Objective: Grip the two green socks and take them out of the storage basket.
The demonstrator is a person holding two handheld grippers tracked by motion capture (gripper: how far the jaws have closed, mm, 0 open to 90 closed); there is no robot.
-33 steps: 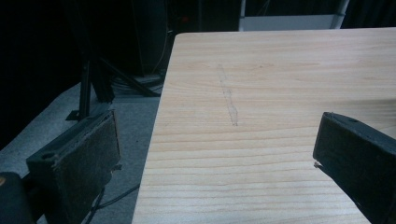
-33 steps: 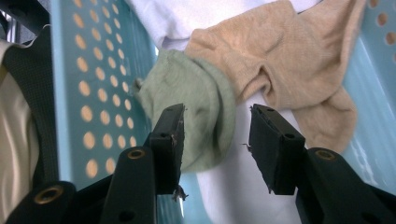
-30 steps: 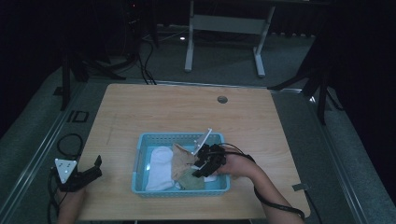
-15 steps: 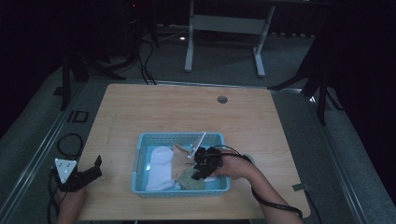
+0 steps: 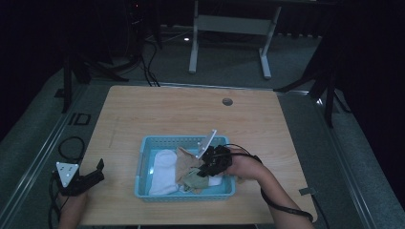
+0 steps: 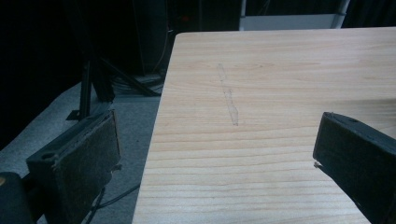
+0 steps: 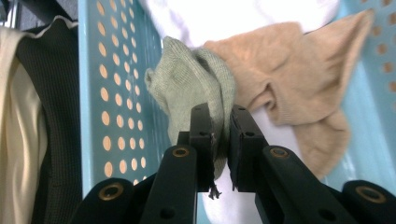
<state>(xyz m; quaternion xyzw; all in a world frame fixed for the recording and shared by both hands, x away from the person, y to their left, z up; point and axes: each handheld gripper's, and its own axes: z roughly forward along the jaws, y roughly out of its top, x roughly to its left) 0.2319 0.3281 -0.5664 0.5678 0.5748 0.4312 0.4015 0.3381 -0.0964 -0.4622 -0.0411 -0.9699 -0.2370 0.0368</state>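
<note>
High view: my right gripper is down in the blue basket, among a white sock and a tan one. The left gripper sits idle at the table edge.

Left gripper view: jaws wide apart over the bare table.

Right gripper view: jaws have just been closing and now pinch the green sock. I'd say it's grabbed but not lifted out; nothing has left the basket.

Pretty dark room — the back is just black. Grey carpeted floor all around the light wood counter, which has a round cable hole. Past the counter's far edge stands a white metal frame, with dark stands and loose cables to the side.
</note>
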